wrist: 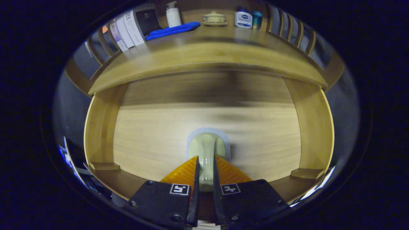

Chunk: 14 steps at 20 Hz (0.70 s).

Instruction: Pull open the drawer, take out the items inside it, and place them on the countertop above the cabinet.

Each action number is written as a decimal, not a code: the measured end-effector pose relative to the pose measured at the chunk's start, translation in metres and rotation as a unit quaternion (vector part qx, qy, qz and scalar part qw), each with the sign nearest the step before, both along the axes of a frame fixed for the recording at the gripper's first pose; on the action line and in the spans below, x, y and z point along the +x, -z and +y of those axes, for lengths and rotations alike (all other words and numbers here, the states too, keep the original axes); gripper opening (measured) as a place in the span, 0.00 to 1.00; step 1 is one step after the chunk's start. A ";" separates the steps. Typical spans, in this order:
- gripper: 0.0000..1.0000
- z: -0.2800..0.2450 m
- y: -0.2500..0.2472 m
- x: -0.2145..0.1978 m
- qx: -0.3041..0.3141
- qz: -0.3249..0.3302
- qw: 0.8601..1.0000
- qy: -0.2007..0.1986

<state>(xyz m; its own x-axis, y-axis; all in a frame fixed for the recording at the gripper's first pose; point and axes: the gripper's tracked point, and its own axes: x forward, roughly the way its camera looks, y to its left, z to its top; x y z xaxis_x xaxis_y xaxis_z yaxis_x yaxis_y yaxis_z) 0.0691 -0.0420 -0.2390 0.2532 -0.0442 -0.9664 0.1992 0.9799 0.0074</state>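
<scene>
1. The tongs [204, 171] are clamped on a pale green spoon-like item [206, 150], one finger pressing each side of its narrow stem.
2. The item's broad rounded end sticks out just ahead of the fingertips, over a light grey patch [223, 135] on the drawer floor; whether it touches the floor I cannot tell.
3. The drawer [99, 127] is pulled open, with a bare light wood floor and a raised wooden wall on each side.
4. Above the drawer runs the wooden table [207, 54] of the cabinet, its front edge curved by the lens.
5. Along the back of the table, well beyond the tongs, stand a white pump bottle [173, 14], a folded blue cloth [174, 30], a small lidded bowl on a saucer [214, 18], a white jar [243, 19] and a teal container [257, 19].
6. To the left of the cloth lean some flat packets [127, 30].
7. Wooden slats [300, 33] rail the table's sides, and the room beyond is dim grey.
</scene>
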 end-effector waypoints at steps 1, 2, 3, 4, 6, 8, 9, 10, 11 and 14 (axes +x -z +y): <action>0.23 0.001 -0.007 0.002 0.001 -0.008 1.000 -0.002; 0.23 0.002 -0.015 0.003 0.003 -0.015 1.000 -0.004; 0.22 0.002 -0.025 0.005 0.003 -0.024 1.000 -0.008; 0.22 0.003 -0.034 0.008 0.003 -0.033 0.999 -0.010; 0.22 0.003 -0.051 0.014 -0.001 -0.047 0.999 -0.018; 0.22 0.004 -0.065 0.019 -0.005 -0.058 0.998 -0.019; 0.22 0.004 -0.072 0.022 -0.005 -0.062 0.998 -0.020; 0.22 0.006 -0.079 0.024 -0.003 -0.067 0.998 -0.021; 0.23 0.009 -0.087 0.027 -0.001 -0.073 0.997 -0.025; 0.22 0.008 -0.109 0.040 -0.006 -0.093 0.995 -0.027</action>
<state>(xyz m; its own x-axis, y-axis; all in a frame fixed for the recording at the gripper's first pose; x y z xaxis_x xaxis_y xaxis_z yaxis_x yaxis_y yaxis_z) 0.1089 -0.0341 -0.1296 0.4302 -0.0370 -0.9020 0.1428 0.9894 0.0275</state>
